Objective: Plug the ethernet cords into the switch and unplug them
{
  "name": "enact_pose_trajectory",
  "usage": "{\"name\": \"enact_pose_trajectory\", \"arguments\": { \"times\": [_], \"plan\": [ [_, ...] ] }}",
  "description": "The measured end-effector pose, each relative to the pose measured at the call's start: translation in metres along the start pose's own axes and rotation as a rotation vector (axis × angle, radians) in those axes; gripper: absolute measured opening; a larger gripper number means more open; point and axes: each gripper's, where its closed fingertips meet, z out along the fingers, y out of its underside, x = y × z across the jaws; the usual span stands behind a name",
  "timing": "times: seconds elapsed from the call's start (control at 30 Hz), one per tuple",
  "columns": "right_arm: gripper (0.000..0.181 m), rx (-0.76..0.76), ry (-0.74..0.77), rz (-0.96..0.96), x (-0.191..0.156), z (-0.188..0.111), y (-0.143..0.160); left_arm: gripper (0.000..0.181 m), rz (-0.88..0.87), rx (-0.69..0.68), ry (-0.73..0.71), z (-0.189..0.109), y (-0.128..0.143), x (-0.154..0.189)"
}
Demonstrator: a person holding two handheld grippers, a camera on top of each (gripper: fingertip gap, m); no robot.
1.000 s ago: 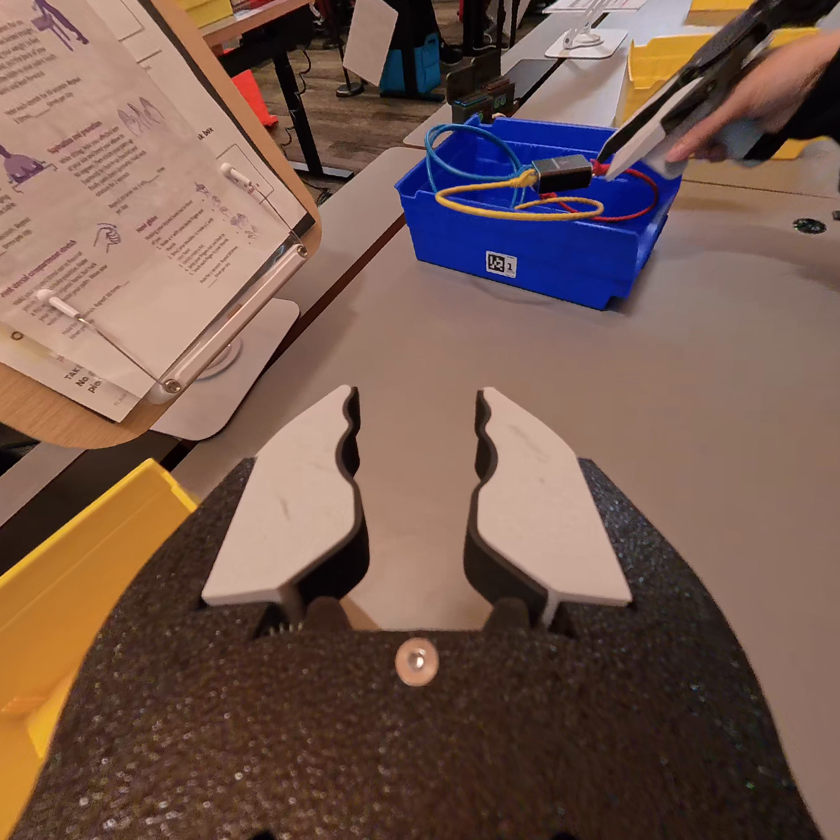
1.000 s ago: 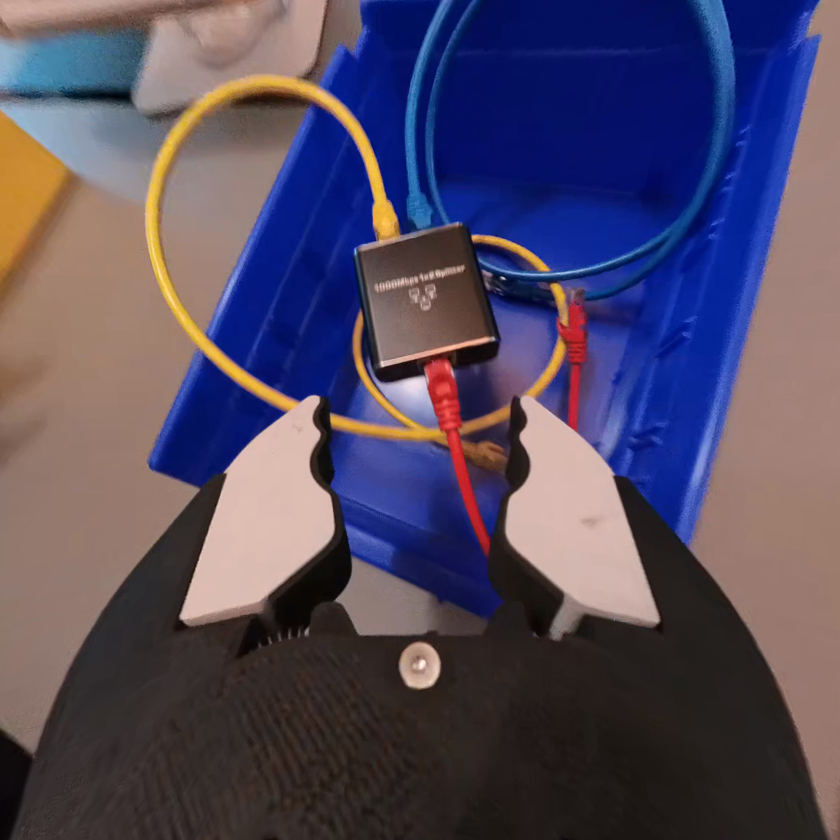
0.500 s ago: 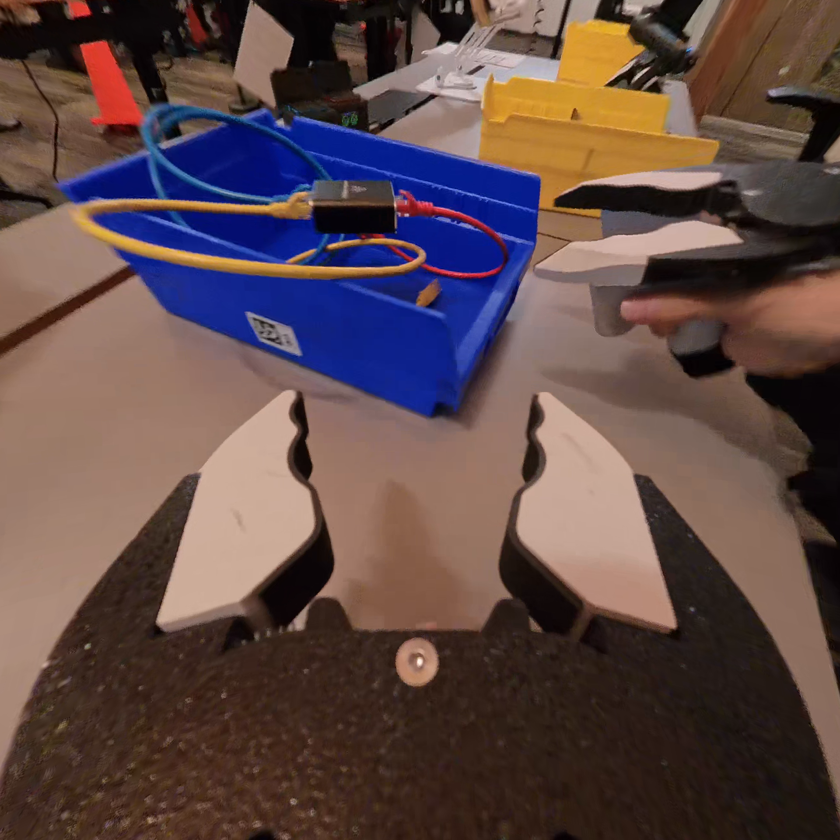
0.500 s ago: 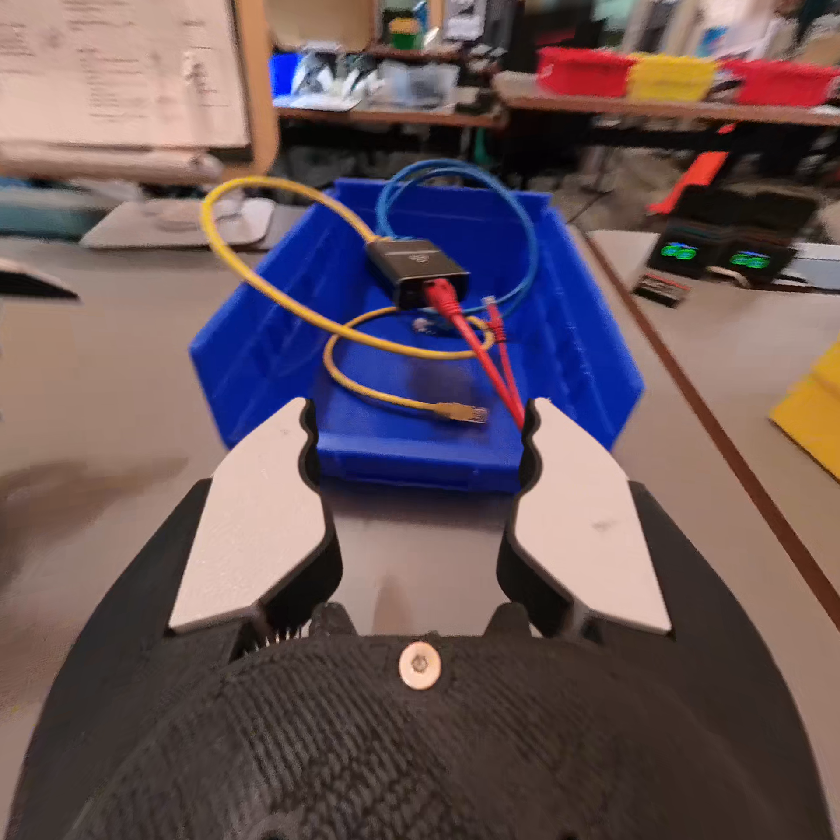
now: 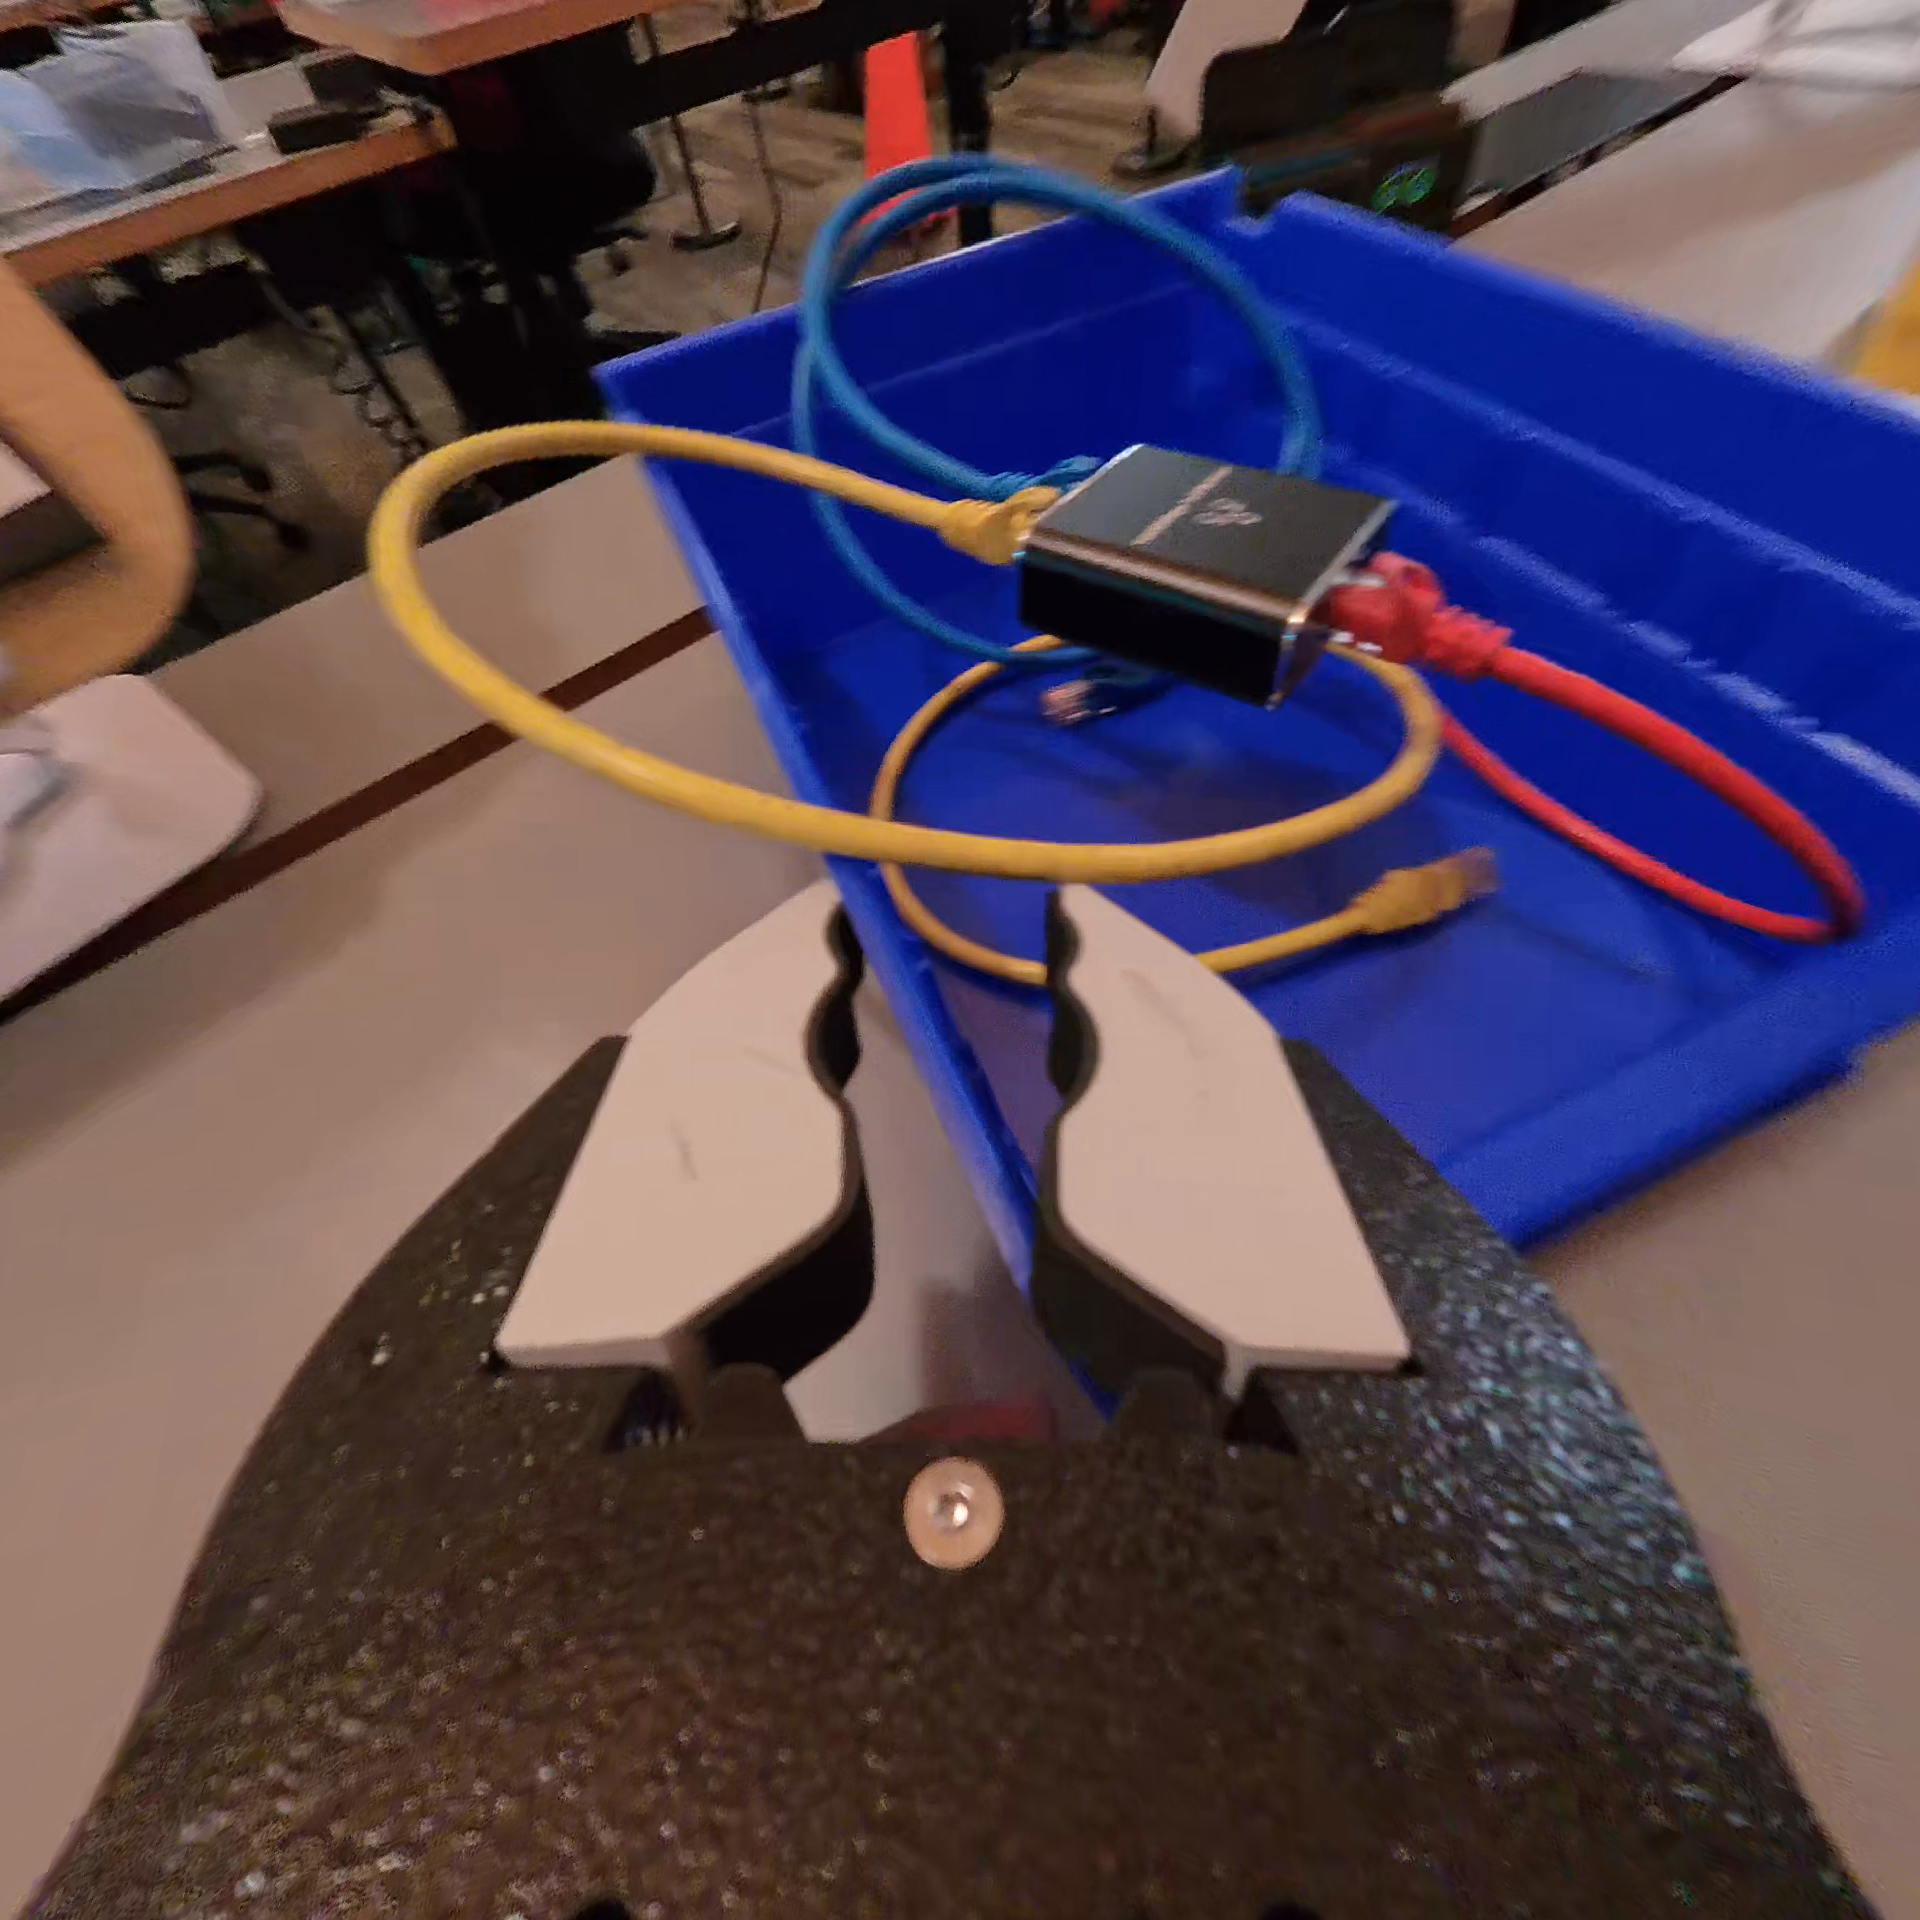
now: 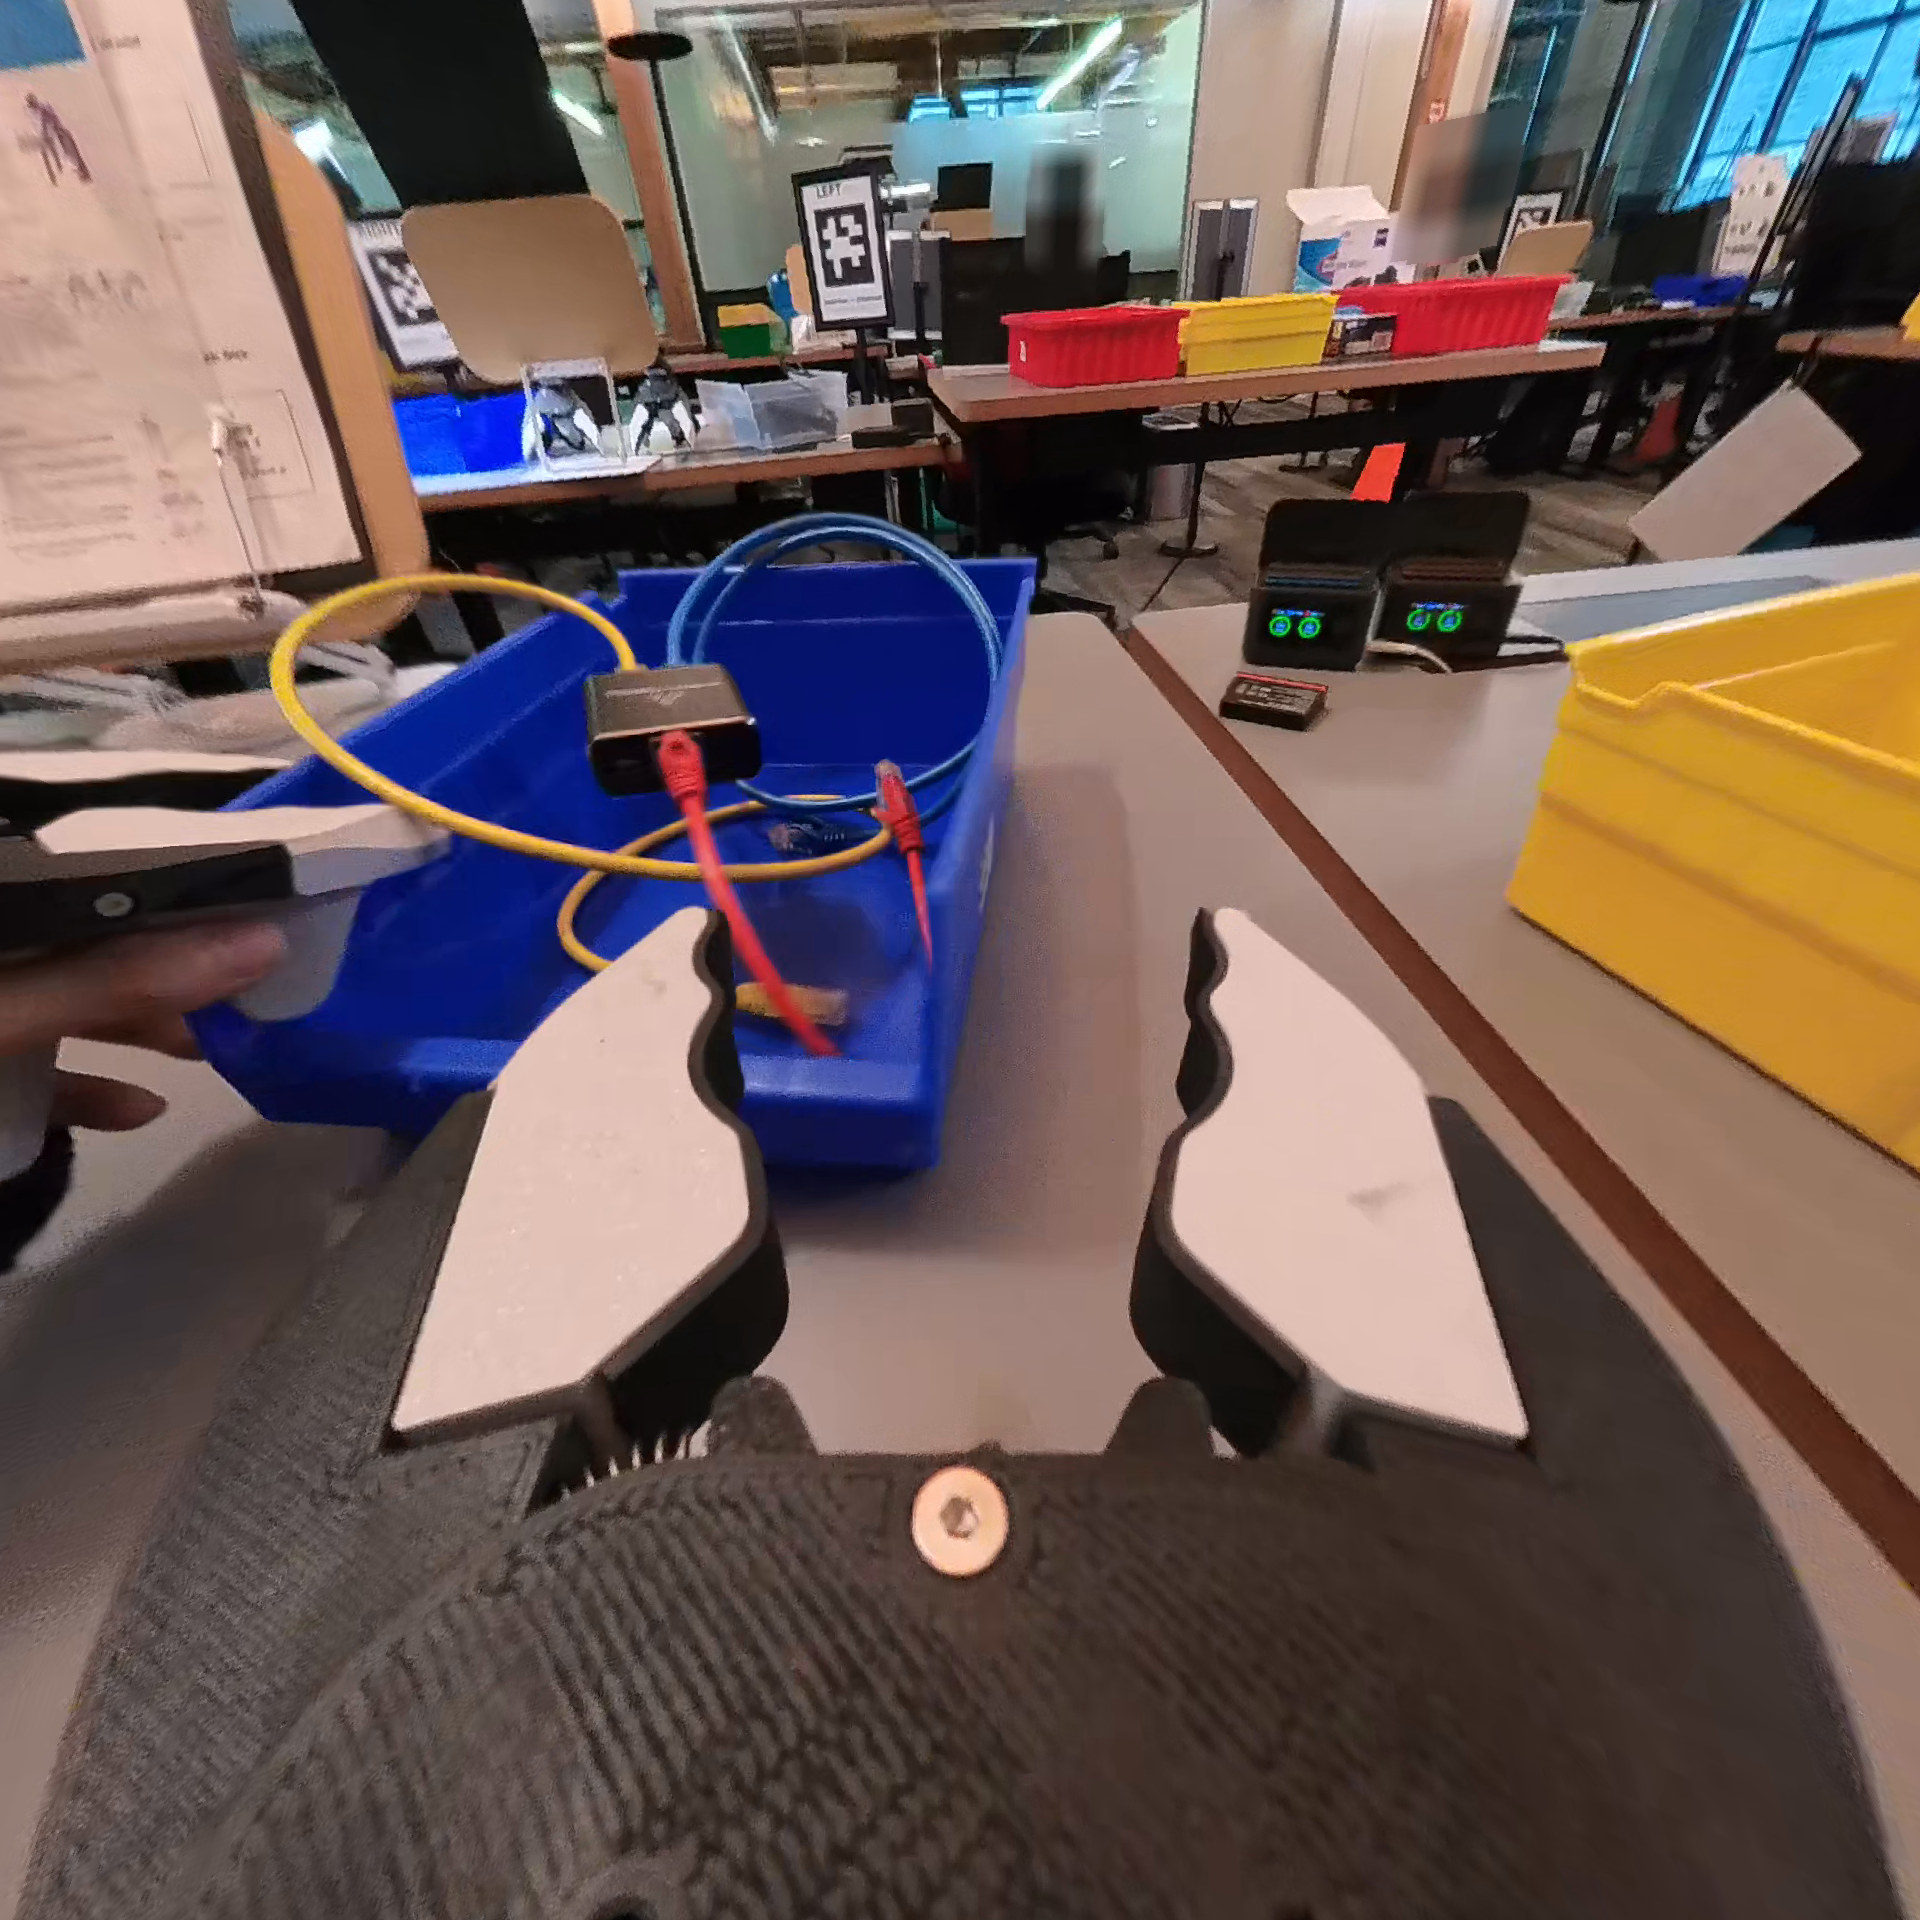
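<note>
The black switch (image 5: 1195, 566) hangs on its cords over the blue bin (image 5: 1558, 1039), and my left gripper (image 5: 951, 935) and right gripper (image 6: 951, 940) both gape empty, so a careless tug on the yellow cord (image 5: 582, 727) could tip everything out.

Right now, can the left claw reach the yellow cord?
Probably yes. The left claw is open at the blue bin's near wall, and the yellow cord loops out over that wall just ahead of its tips with nothing between them.

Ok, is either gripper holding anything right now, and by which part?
Nothing is held. The left gripper straddles the blue bin's wall with jaws apart; the right gripper hangs open before the bin.
</note>
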Motion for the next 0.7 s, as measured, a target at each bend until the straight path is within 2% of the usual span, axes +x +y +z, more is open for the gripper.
{"name": "enact_pose_trajectory", "arguments": {
  "times": [0.1,0.17,0.3,0.37,0.47,0.53,0.6,0.63,0.7],
  "plan": [
    [0.082,0.009,-0.026,0.005,-0.001,-0.002,-0.001,0.006,-0.006,-0.07,0.014,-0.01,0.011,-0.033],
    [0.082,0.014,-0.004,-0.007,0.003,-0.001,-0.008,0.006,0.011,-0.091,0.094,-0.031,0.023,-0.044],
    [0.088,-0.048,-0.135,-0.014,-0.035,-0.007,-0.005,0.006,0.023,-0.097,0.122,-0.105,0.059,-0.066],
    [0.09,-0.041,-0.22,-0.032,-0.062,-0.017,-0.015,0.006,0.046,-0.08,0.14,-0.144,0.077,-0.074],
    [0.093,-0.007,-0.405,-0.099,-0.124,-0.035,-0.035,0.007,0.08,-0.008,0.21,-0.186,0.097,-0.087],
    [0.094,-0.025,-0.539,-0.119,-0.175,-0.046,-0.045,0.005,-0.049,0.024,0.231,-0.212,0.109,-0.097],
    [0.091,-0.044,-0.693,-0.069,-0.241,-0.053,-0.069,0.002,-0.17,0.075,0.172,-0.24,0.12,-0.107],
    [0.093,-0.06,-0.811,-0.078,-0.281,-0.057,-0.079,0.002,-0.161,0.112,0.125,-0.254,0.125,-0.112],
    [0.098,-0.183,-1.001,-0.117,-0.358,-0.053,-0.083,0.006,-0.031,0.145,0.007,-0.277,0.135,-0.121]
  ]
}}
